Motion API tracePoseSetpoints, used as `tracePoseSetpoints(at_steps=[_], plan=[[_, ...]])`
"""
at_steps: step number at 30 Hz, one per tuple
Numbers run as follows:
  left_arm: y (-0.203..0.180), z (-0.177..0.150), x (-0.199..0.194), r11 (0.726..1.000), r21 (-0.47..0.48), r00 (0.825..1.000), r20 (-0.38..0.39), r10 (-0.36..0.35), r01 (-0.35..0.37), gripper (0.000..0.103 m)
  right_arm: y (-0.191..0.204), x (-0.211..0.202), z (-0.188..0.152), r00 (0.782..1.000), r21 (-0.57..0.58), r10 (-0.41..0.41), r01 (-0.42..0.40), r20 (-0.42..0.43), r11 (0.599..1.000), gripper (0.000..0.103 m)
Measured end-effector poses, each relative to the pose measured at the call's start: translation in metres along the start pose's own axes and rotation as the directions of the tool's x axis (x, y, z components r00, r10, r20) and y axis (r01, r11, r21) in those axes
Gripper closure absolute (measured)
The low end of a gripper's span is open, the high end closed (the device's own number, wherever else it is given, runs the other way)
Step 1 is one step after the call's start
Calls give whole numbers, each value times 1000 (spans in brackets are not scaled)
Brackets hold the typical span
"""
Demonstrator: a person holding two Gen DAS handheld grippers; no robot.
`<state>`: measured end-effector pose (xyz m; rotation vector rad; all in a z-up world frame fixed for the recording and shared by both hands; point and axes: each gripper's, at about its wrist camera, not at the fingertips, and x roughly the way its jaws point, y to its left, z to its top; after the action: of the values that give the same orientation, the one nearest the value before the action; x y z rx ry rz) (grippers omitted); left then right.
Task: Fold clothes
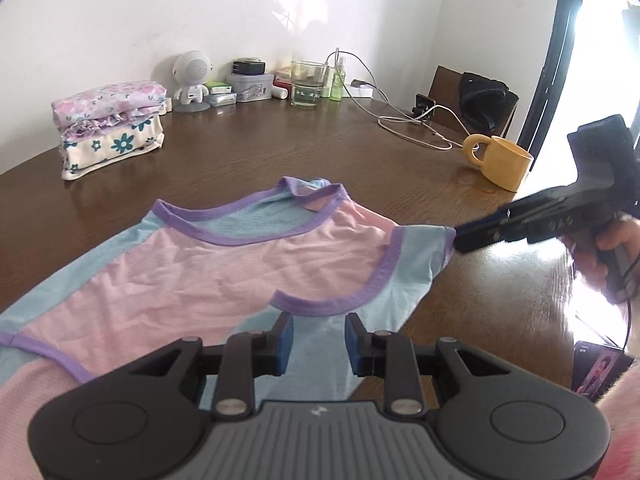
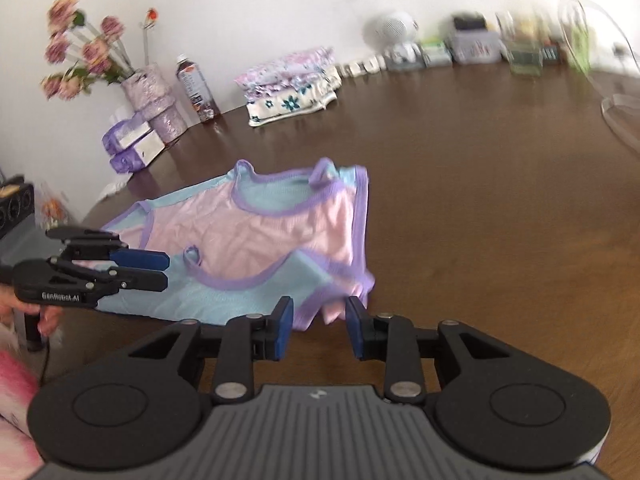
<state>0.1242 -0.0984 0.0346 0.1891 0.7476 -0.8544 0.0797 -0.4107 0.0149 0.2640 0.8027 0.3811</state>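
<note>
A pink and light-blue sleeveless top (image 1: 224, 264) with purple trim lies partly folded on the dark wooden table (image 1: 280, 144). My left gripper (image 1: 319, 340) is open just above the top's near blue panel, with nothing held between its fingers. From the right wrist view, the same top (image 2: 264, 236) lies ahead, and the left gripper (image 2: 164, 268) hovers over its left blue part. My right gripper (image 2: 320, 328) is open at the top's near purple hem. In the left wrist view, the right gripper (image 1: 460, 240) points at the top's right edge.
A stack of folded floral clothes (image 1: 112, 128) sits at the back left. A yellow mug (image 1: 500, 160), white cables (image 1: 408, 124) and a glass (image 1: 308, 82) stand at the right and back. A flower vase (image 2: 156, 96) and a bottle (image 2: 196, 88) line the wall.
</note>
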Motion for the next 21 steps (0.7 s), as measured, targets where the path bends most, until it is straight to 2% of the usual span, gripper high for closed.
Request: tracePoseSetpoints(at_steps=[3,6,7,8,9,15,18,21], plan=[[-3,-3,-1,1000,-14,1000,7,2,-2,77,-1,4,-7,1000,75,27,-28,16,997,74],[-4,-6,1,1000,-9,1000,0,12,-12,78,0,9,-9,999,99,23,-27,35,995,75],[-3,-8,3,1000,-10,1000,-6,14,-14,78,0,11,-9,999,97,24,-27,33,995,83],[-2,-9,5,1000,-16,1000,-13,14,-14,78,1,14,-8,999,92,25,-28,28,995,96],[0,-11,7,1000,-24,1000,-20,16,-16,78,2,16,-8,999,87,26,-28,23,996,98],[10,-16,9,998,-61,1000,-22,-2,1,78,-7,10,6,1000,49,13,-14,15,999,99],[12,-17,8,997,-71,1000,-18,-10,9,78,-11,17,9,1000,40,10,-9,-22,999,99],[13,-17,8,997,-76,1000,-14,-13,12,77,-10,21,3,999,45,6,-4,-51,999,94]])
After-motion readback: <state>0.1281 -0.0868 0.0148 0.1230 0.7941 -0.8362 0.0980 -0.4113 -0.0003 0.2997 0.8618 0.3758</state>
